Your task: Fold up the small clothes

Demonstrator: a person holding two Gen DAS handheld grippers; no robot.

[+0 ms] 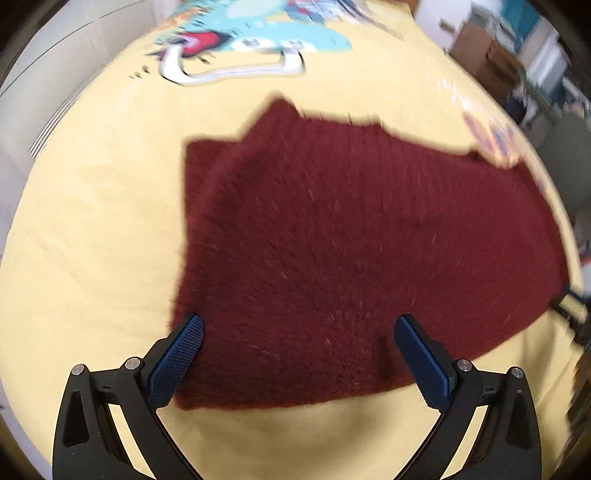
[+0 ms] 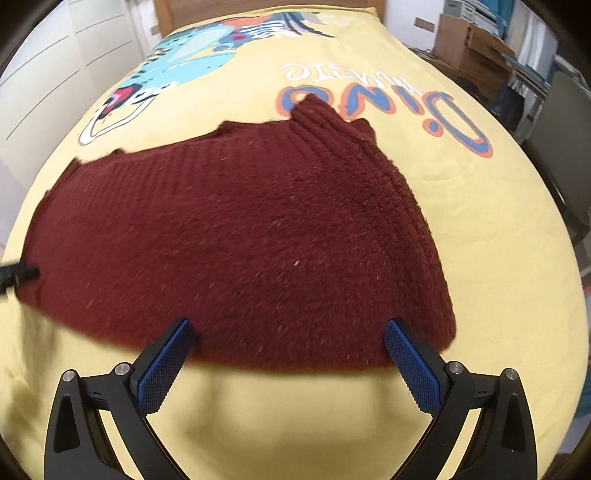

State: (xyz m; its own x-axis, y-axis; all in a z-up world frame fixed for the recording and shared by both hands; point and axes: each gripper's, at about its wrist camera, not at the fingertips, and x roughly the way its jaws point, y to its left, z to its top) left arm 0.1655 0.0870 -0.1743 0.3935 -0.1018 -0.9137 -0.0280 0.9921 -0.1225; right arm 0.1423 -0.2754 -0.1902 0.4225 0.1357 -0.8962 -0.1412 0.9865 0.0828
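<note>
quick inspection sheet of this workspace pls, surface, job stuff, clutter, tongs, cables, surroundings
surface: yellow bedspread with a cartoon dinosaur print and "Dino" lettering.
job's things: one dark red knit garment spread flat, partly covering the lettering.
clutter: nothing seen on the bedspread.
tongs: left tongs open, over the garment's near left corner; right tongs open, over its near right edge; neither grips cloth.
cables: nothing seen.
surroundings: white panelled wall to the left; cardboard boxes and shelving to the right; wooden headboard at the far end.
</note>
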